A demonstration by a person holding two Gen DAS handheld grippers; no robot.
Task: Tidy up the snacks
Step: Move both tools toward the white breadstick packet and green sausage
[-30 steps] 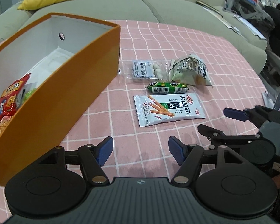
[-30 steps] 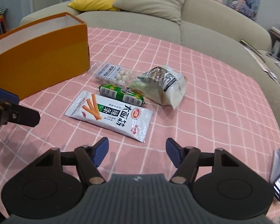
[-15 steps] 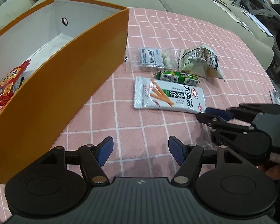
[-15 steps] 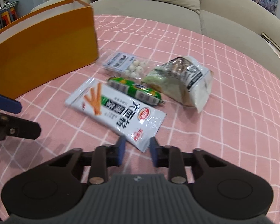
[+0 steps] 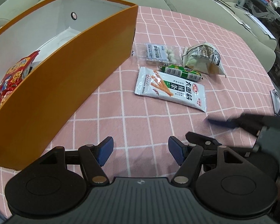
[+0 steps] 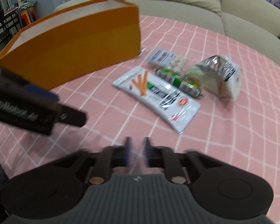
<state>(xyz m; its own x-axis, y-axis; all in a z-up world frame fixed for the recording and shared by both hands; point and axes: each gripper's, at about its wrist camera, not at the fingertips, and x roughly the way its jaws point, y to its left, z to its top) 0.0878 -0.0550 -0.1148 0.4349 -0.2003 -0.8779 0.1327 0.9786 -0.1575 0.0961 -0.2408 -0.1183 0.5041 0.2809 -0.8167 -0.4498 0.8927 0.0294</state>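
Near the middle of the pink checked tablecloth [image 5: 121,112] the white strip packet [image 5: 170,89] lies ahead of the right gripper [image 6: 136,154], long axis slanting across; its narrow, empty jaws are opening. The left gripper [image 5: 141,149] gapes wide, farther off.

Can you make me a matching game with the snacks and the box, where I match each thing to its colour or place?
Things:
1. box
2. red snack bag
3. sausage
4. long white packet

Colour or place:
a. green, lying between the white packet and the crumpled bag
b. orange outside, white inside
c. flat on the pink checked cloth, nearest the grippers
d. already inside the box

Right pairs: 1-b, 2-d, 3-a, 4-c
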